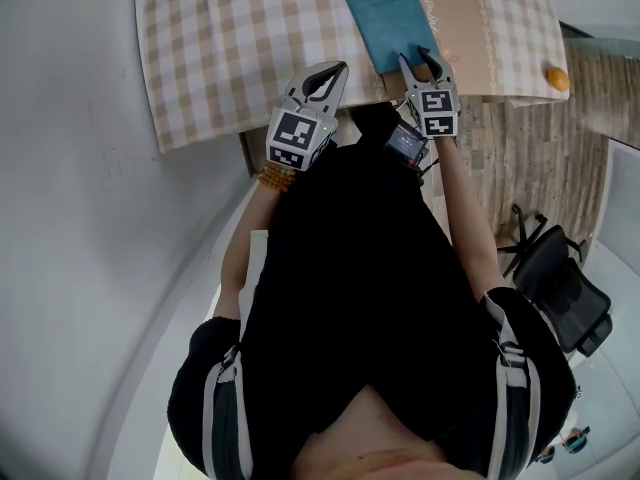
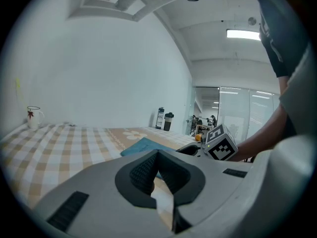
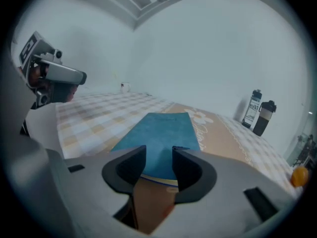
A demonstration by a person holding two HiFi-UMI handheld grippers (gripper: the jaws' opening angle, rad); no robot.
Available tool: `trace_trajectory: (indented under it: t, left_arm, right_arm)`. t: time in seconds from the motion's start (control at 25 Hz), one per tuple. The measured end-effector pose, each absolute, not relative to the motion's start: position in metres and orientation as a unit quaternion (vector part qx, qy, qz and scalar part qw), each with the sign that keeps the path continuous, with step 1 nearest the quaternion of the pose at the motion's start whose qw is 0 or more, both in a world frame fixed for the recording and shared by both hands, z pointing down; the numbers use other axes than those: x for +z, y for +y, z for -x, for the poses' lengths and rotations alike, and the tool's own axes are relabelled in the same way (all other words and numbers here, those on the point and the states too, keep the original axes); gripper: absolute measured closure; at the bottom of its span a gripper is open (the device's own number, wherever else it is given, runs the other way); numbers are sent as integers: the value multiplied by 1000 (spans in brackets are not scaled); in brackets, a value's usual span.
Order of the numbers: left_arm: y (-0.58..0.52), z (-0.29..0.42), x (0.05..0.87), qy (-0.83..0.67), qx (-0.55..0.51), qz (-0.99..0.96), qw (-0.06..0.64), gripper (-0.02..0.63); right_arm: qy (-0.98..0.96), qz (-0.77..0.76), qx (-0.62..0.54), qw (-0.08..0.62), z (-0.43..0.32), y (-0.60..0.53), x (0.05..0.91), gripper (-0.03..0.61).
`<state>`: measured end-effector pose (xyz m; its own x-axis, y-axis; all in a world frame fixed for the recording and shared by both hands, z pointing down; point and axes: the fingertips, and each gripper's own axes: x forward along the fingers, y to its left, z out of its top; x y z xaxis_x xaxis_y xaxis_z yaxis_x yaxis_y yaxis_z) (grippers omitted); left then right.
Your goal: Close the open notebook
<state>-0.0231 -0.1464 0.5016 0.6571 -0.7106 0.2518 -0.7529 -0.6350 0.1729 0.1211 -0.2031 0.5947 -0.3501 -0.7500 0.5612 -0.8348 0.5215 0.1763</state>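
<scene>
The blue notebook [image 1: 395, 20] lies flat on the checked tablecloth [image 1: 230, 48] with its cover down. In the right gripper view the notebook [image 3: 161, 138] stretches away from the jaws. My right gripper [image 1: 425, 60] stands open at its near edge. The jaws are apart on either side of that edge and the pads [image 3: 132, 163] do not press on it. My left gripper [image 1: 334, 70] is shut on nothing and hovers over the table's front edge, to the left of the notebook. From the left gripper view, the notebook [image 2: 143, 145] and right gripper [image 2: 218, 144] sit ahead to the right.
An orange [image 1: 557, 78] rests at the table's right corner. Two bottles [image 3: 260, 115] stand at the far right of the table and a white mug [image 2: 33, 116] at the far left. A black office chair [image 1: 560, 278] stands on the floor to my right.
</scene>
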Motion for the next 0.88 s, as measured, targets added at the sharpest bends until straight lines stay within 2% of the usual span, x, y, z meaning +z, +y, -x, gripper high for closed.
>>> trace_trajectory:
  t: [0.16, 0.52, 0.72, 0.88]
  left_arm:
    - [-146, 24, 503, -408, 79, -899, 134, 601]
    - [-147, 23, 504, -410, 78, -898, 135, 601]
    - [-148, 25, 502, -417, 77, -896, 133, 601]
    - [-146, 27, 503, -420, 79, -894, 135, 601]
  right_arm:
    - [-807, -493, 90, 314, -136, -203, 604, 405]
    - [-808, -491, 135, 295, -138, -204, 611, 403]
    - [-798, -498, 100, 326, -138, -203, 607, 405]
    - [-795, -511, 132, 298, -145, -202, 609, 405]
